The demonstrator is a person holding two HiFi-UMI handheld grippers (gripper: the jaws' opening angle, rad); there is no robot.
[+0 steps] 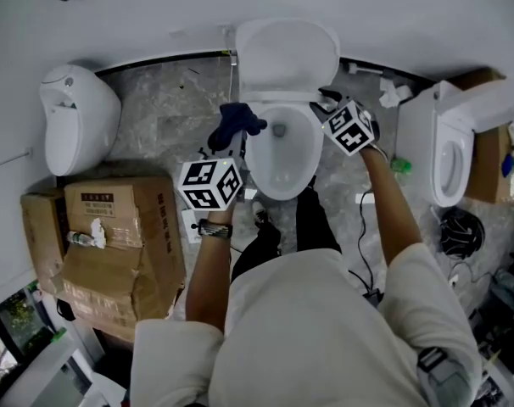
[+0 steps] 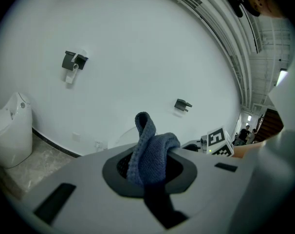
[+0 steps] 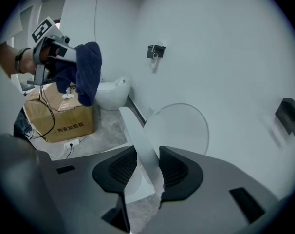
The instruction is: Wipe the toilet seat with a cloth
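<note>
My left gripper [image 2: 151, 172] pinches the blue cloth [image 2: 152, 152] tight, and a loop of it sticks up past my fingers. My right gripper [image 3: 143, 167] has its fingers apart, with the edge of the white toilet seat [image 3: 140, 140] standing between them. I don't think they squeeze it.

What could go wrong? The seat looks tipped up. If my right fingers aren't holding it, it could fall and bang down, maybe right on the cloth. The cloth also hangs just by the left side of the toilet bowl [image 1: 282, 168]. If I swing it too low, it could dip inside and get dirty before I wipe.

The head view shows the cloth next to the bowl, but the marker cube [image 1: 350, 127] hides my right fingers there. The right gripper view shows the seat between them. The left gripper view shows my pinch up close, yet mostly wall [image 2: 138, 57] beyond it — no bowl at all.
</note>
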